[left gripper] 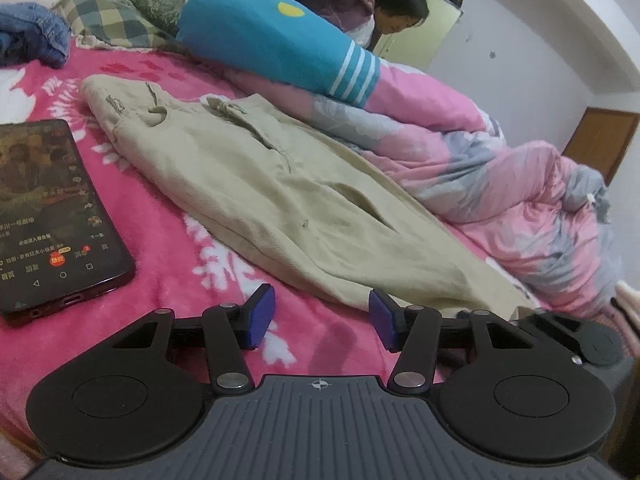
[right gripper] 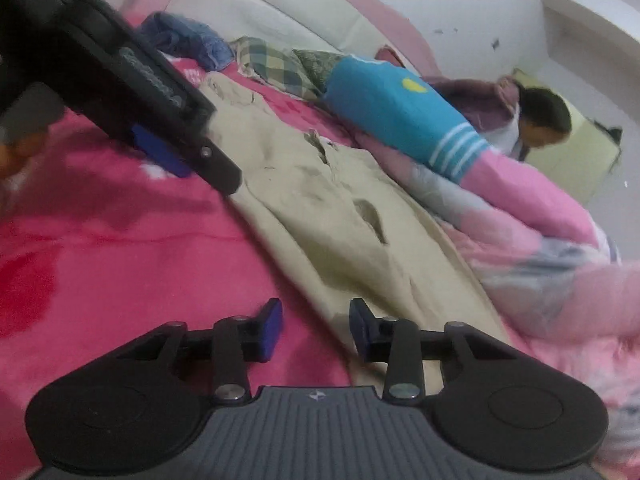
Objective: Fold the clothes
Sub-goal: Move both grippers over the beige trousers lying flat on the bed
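Item: beige cotton-twill trousers (left gripper: pixel 256 184), lying lengthwise on your pink fleece bed blanket (left gripper: pixel 168 240), beside the pink-and-grey quilt (left gripper: pixel 500 184).

Handling: likely soft, limp, moderately heavy; should drape and slide little on fleece. Take hold at the hem end nearest you, or at the waistband.

Left gripper (left gripper: pixel 322 318): fingers apart, empty.

Right gripper (right gripper: pixel 316 330): fingers narrowly apart, nothing clamped.

Writing: black smartphone (left gripper: pixel 52 208) shows Chinese text, too small to read.
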